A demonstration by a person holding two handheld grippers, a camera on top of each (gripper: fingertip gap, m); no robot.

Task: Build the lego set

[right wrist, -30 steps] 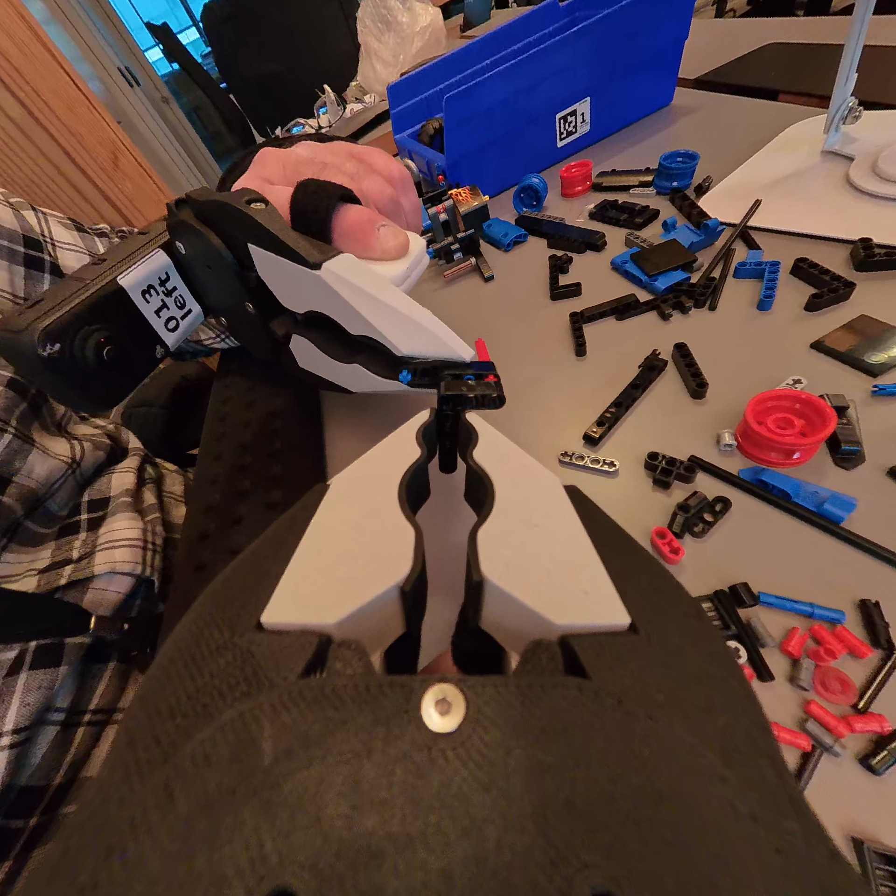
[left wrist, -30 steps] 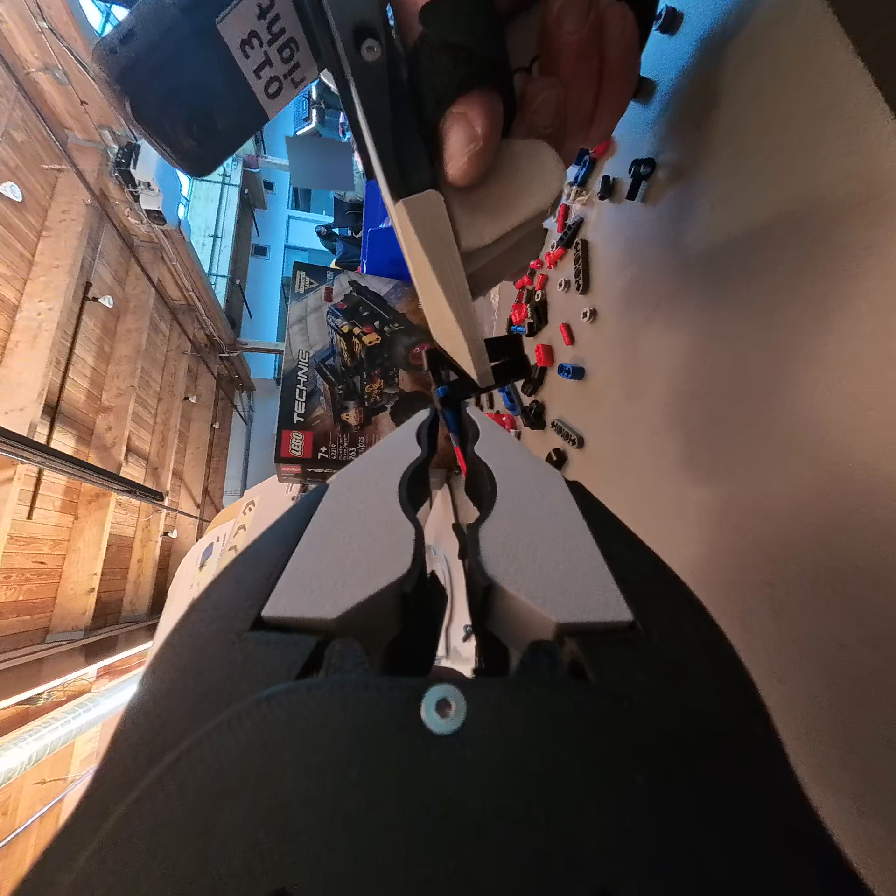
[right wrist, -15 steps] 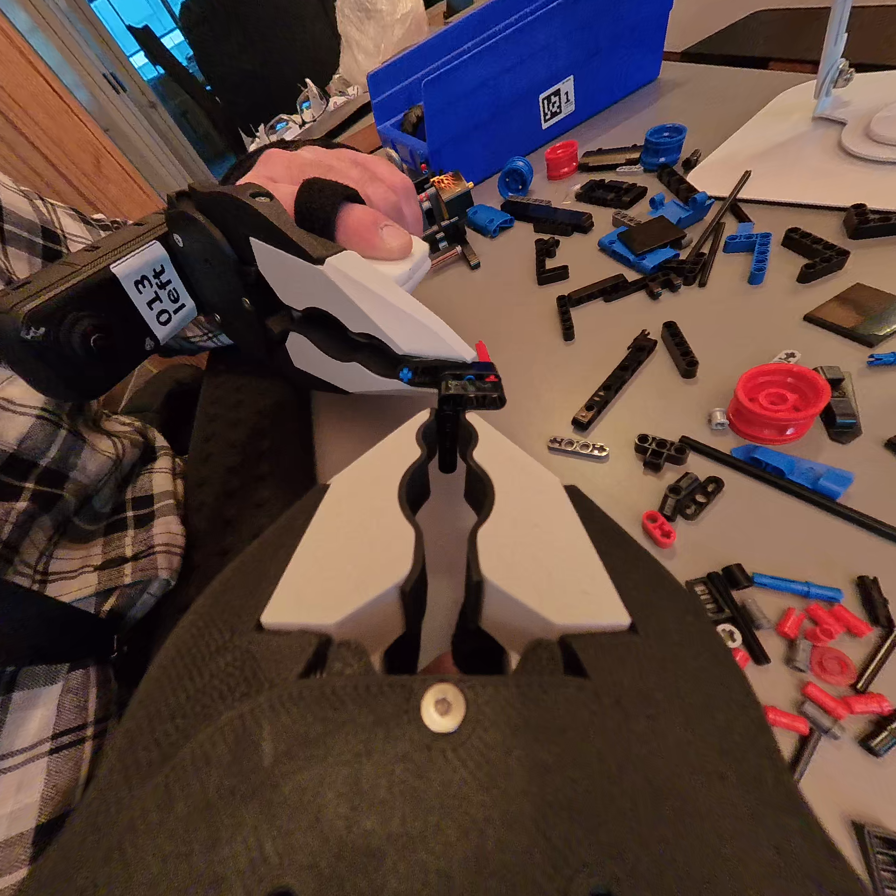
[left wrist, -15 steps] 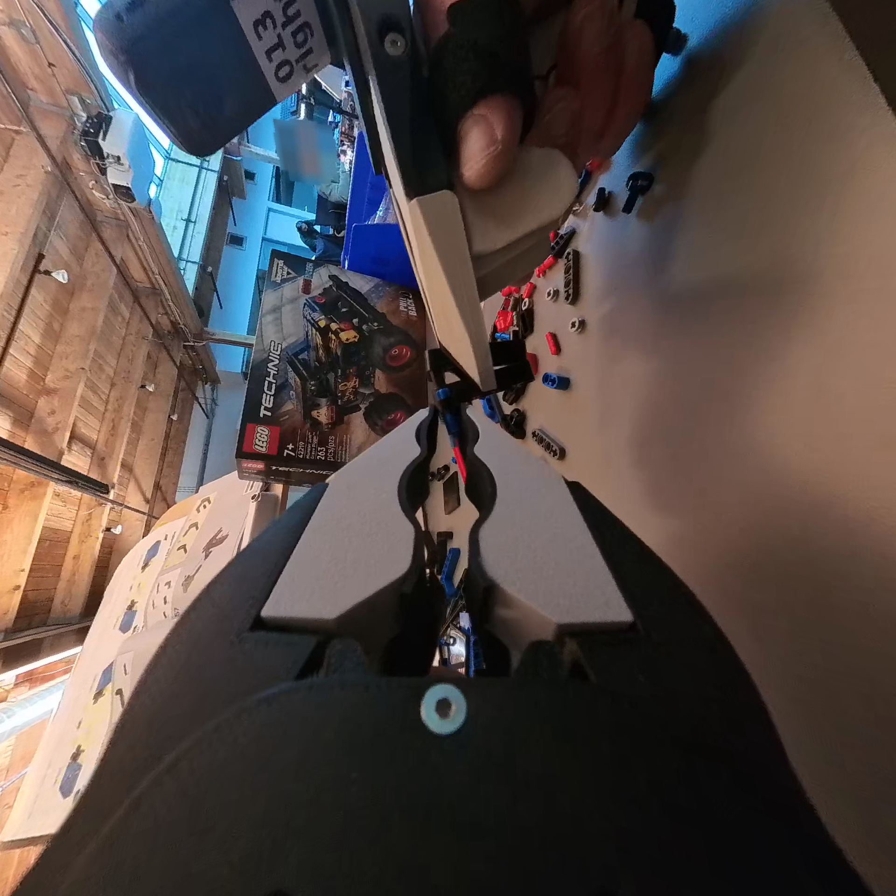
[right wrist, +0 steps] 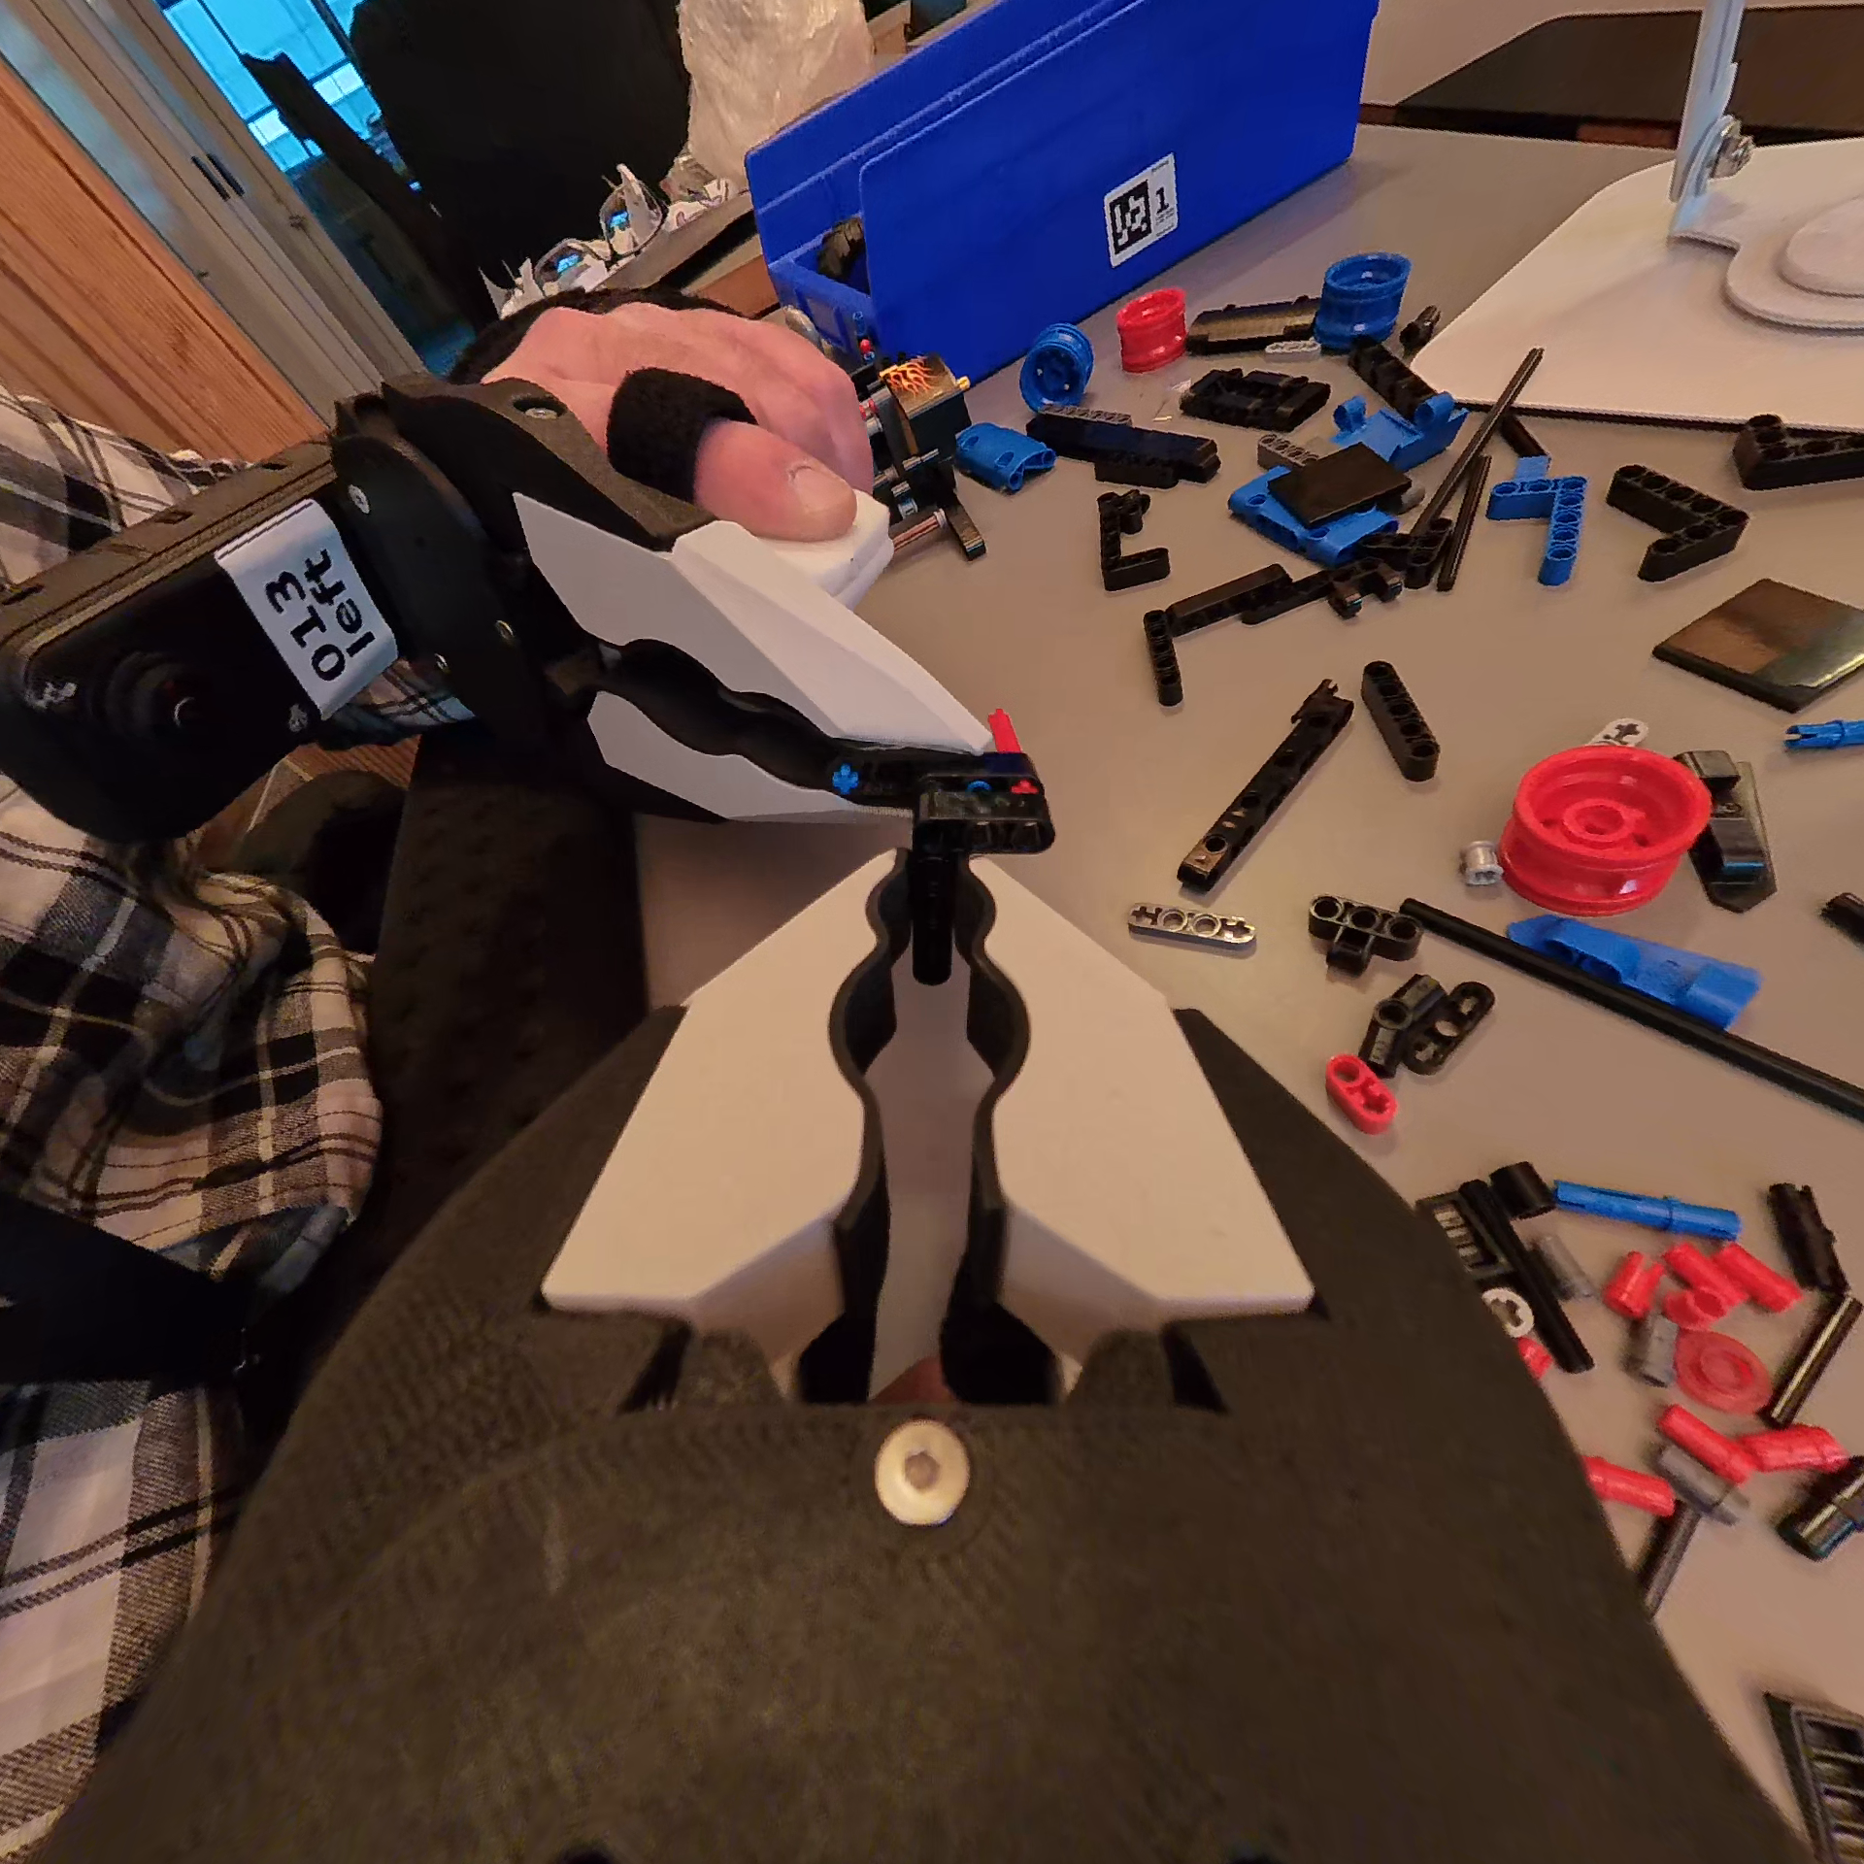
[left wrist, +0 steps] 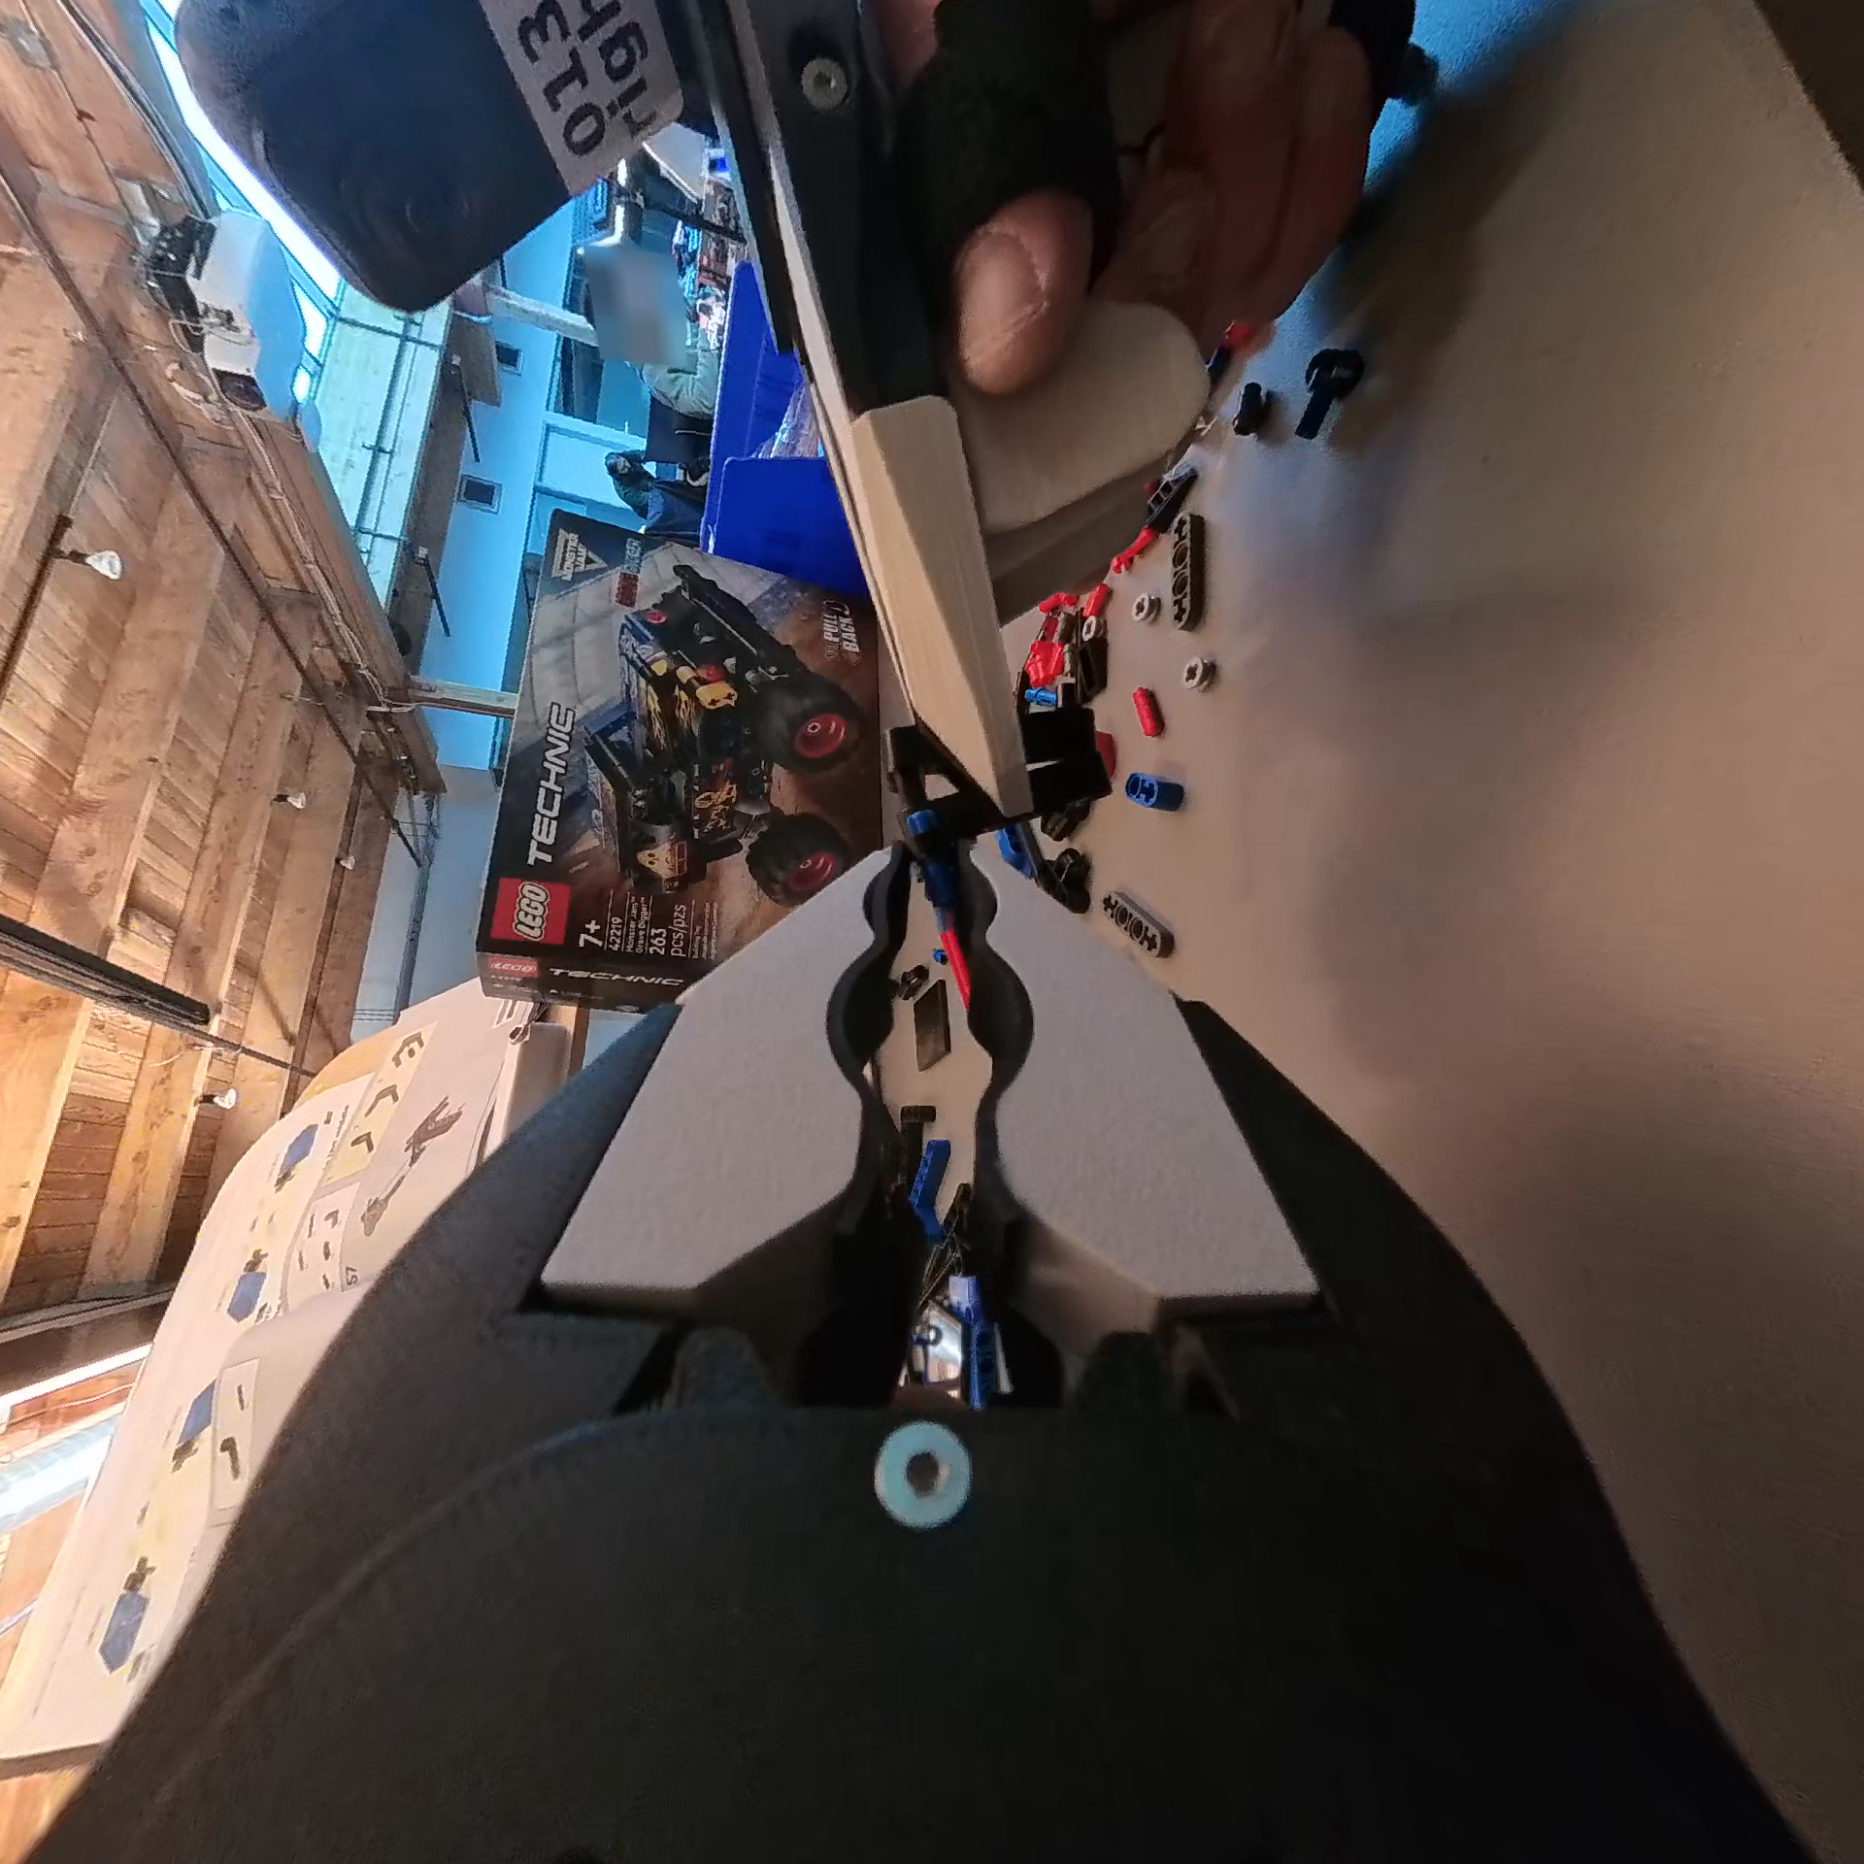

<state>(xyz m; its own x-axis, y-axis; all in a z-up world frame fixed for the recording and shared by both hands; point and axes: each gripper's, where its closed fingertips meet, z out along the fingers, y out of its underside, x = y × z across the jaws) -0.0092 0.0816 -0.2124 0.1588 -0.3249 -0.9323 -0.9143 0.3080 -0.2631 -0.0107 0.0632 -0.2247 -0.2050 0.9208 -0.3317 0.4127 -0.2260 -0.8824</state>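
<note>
My left gripper [left wrist: 933,872] is shut on a thin black beam [right wrist: 888,772] that carries a blue pin [left wrist: 938,883] and a red pin [left wrist: 953,953]. It also shows in the right wrist view [right wrist: 968,772], coming in from the left above the table. My right gripper [right wrist: 933,867] is shut on the stem of a black T-shaped piece [right wrist: 994,812]. The crossbar of that piece sits against the end of the left-held beam. In the left wrist view the right gripper [left wrist: 994,777] reaches down from the top with the black piece [left wrist: 1059,767].
Loose black, blue and red parts lie over the grey table [right wrist: 1110,706], among them a red wheel [right wrist: 1604,827]. A blue bin [right wrist: 1059,151] and a white base plate [right wrist: 1664,303] stand at the back. The set's box [left wrist: 686,767] and instruction booklet [left wrist: 303,1261] are to one side.
Both grippers stay shut with their pieces held together. The left wrist view has swung a little, bringing the box and booklet further into view.
</note>
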